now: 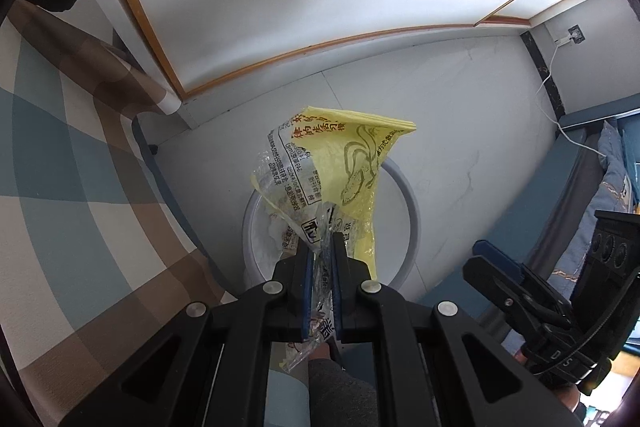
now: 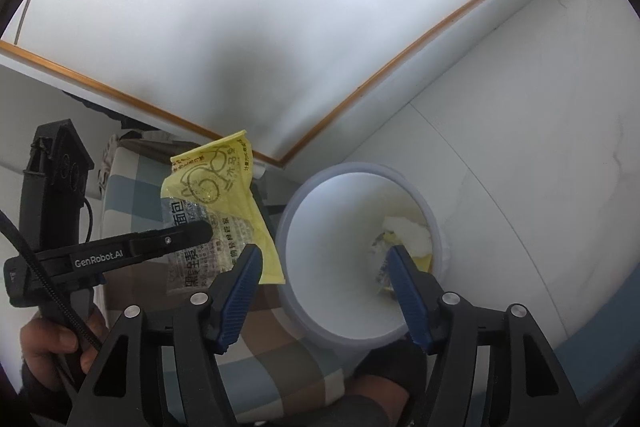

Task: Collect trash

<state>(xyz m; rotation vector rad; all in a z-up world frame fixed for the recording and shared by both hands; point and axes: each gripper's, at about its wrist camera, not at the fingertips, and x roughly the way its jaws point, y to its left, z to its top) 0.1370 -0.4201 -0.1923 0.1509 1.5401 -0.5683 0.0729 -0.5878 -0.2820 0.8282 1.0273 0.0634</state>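
My left gripper [image 1: 322,243] is shut on a crumpled yellow and clear plastic wrapper [image 1: 340,163] with printed text, and holds it above a round white bin [image 1: 412,211] on the floor. In the right wrist view the same wrapper [image 2: 224,187] hangs from the left gripper [image 2: 200,227], just left of the bin [image 2: 340,195]. My right gripper [image 2: 323,253] stands open over the bin's mouth with nothing between its blue pads [image 2: 240,291]. White crumpled paper and yellow scraps [image 2: 408,231] lie at the bottom of the bin.
A blue, brown and white checked cushion [image 1: 60,167] lies left of the bin and runs under the right gripper [image 2: 272,347]. White panels with wooden trim [image 1: 280,67] stand behind. A white cable [image 1: 552,87] runs to blue furniture with bedding [image 1: 600,167] on the right.
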